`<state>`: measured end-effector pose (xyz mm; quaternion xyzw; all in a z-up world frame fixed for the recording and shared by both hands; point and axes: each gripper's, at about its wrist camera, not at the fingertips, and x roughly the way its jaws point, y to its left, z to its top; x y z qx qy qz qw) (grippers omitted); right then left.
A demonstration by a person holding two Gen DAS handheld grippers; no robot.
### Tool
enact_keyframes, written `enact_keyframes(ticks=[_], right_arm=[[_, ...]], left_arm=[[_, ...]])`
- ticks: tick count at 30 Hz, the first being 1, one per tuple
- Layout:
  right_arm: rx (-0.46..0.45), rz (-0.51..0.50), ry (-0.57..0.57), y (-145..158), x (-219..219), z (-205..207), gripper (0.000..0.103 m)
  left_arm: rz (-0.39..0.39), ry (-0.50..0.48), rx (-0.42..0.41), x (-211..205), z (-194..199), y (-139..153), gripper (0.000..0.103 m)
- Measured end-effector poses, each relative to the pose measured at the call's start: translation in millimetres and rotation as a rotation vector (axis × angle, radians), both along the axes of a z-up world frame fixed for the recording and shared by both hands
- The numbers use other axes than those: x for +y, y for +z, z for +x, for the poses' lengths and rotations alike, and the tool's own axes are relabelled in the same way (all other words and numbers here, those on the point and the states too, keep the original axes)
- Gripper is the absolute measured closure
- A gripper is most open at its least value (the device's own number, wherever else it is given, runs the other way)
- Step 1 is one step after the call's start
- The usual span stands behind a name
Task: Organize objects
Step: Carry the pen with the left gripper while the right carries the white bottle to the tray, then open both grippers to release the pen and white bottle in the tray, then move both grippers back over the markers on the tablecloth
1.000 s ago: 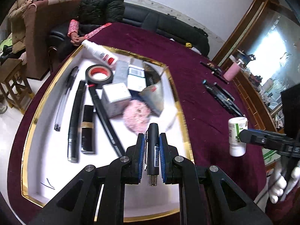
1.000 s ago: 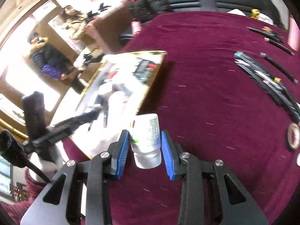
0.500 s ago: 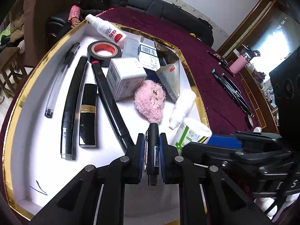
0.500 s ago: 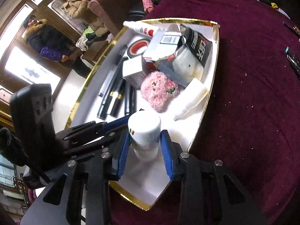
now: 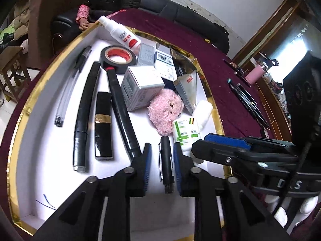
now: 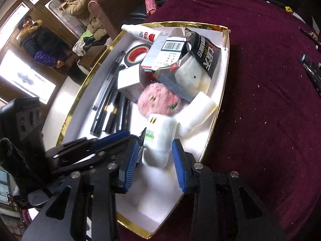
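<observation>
A white gold-rimmed tray (image 5: 32,108) on the maroon table holds several objects. My left gripper (image 5: 160,156) is open just above the tray floor; a short black pen (image 5: 167,160) lies between its fingers, nearer the right one. My right gripper (image 6: 155,154) is open around a white bottle with a green label (image 6: 160,138), which stands tilted on the tray beside a pink fluffy ball (image 6: 158,102). The bottle (image 5: 183,132) and the right gripper's fingers (image 5: 226,140) also show in the left wrist view.
The tray holds black pens (image 5: 84,116), a black tape roll (image 5: 117,59), small boxes (image 5: 140,86), a spray bottle (image 5: 122,36), a white tube (image 5: 203,112) and a black packet (image 6: 204,54). More pens (image 5: 246,102) lie on the cloth right of the tray. People sit beyond.
Both grippers have opened. The left let go of the black pen, the right let go of the white bottle, which now rests in the tray next to the pink ball.
</observation>
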<state>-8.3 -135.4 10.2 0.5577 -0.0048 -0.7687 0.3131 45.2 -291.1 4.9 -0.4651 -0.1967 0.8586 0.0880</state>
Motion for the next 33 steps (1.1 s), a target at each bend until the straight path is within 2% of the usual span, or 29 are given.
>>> enact_keyframes(ticks=[4,6,9,11,13,14,15,19,22,25,27,31,33], right_arm=[[0.008,-0.022,-0.007,3,4,-1,0.067],[0.016,-0.047,-0.016,8,9,0,0.067],[0.045,-0.060,-0.028,16,16,2,0.067],[0.073,-0.064,-0.045,24,24,4,0.067],[0.107,-0.058,-0.063,31,32,7,0.058],[0.132,-0.055,-0.079,36,38,9,0.056],[0.163,-0.054,-0.097,41,45,12,0.053],[0.279,-0.063,-0.174,63,80,24,0.045],[0.345,-0.080,-0.239,74,109,30,0.036],[0.389,-0.104,-0.316,80,141,31,0.029],[0.395,-0.124,-0.358,79,171,28,0.029],[0.337,-0.136,-0.436,71,237,8,0.029],[0.316,-0.134,-0.490,68,278,-5,0.029]], left_arm=[[0.000,0.004,0.014,-5,4,8,0.070],[0.004,0.012,0.023,-8,6,12,0.062],[0.036,0.024,0.045,-13,8,20,0.047],[0.076,0.031,0.068,-14,9,25,0.045],[0.142,0.023,0.101,-12,8,32,0.028],[0.169,0.020,0.121,-12,9,35,0.012],[0.191,0.022,0.147,-12,11,39,0.001],[0.308,0.015,0.260,-5,17,57,0.001],[0.391,-0.057,0.276,11,14,64,0.001],[0.433,-0.115,0.279,31,11,69,0.001],[0.427,-0.143,0.275,44,9,72,0.001],[0.369,-0.175,0.248,73,4,76,0.001],[0.309,-0.189,0.209,86,-2,75,0.001]])
